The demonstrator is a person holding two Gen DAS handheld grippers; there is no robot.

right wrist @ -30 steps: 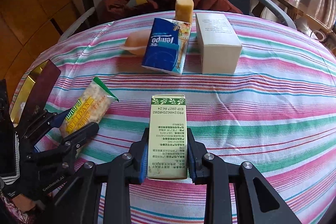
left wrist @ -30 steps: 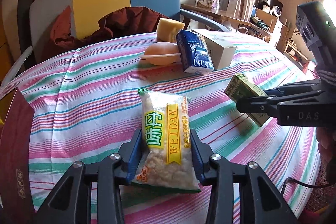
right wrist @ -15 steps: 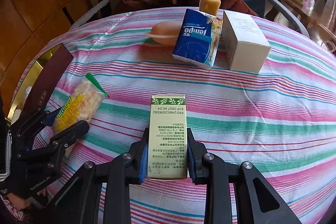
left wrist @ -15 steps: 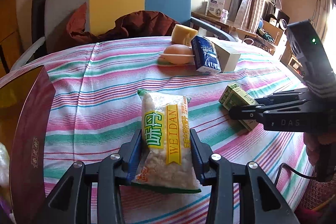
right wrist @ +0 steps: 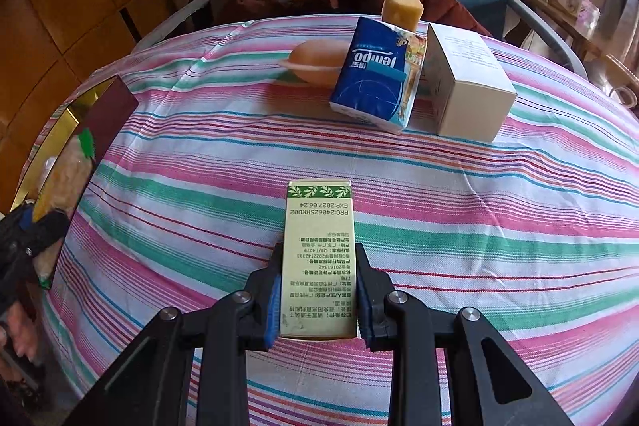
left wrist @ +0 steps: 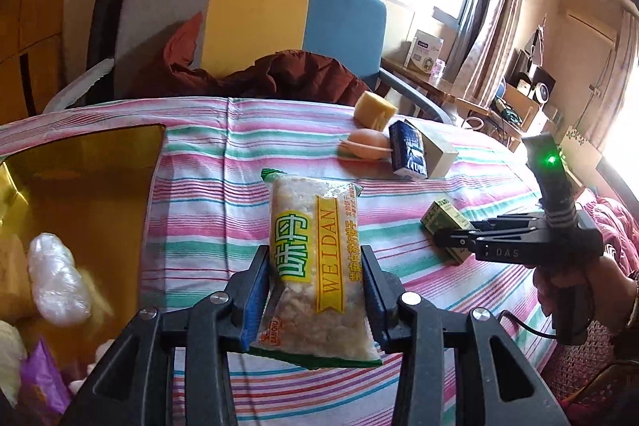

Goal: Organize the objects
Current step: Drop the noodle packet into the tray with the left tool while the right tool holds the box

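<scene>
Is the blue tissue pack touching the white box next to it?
Touching. In the right wrist view the blue tissue pack leans with its right edge against the white box, and no tablecloth shows between them.

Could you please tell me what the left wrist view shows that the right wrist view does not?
Only the left wrist view shows the white lumpy packet inside the gold-lined box. Only the right wrist view shows the green carton's printed face and the white cardboard box's side. Both show the striped tablecloth, blue tissue pack and snack bag.
</scene>
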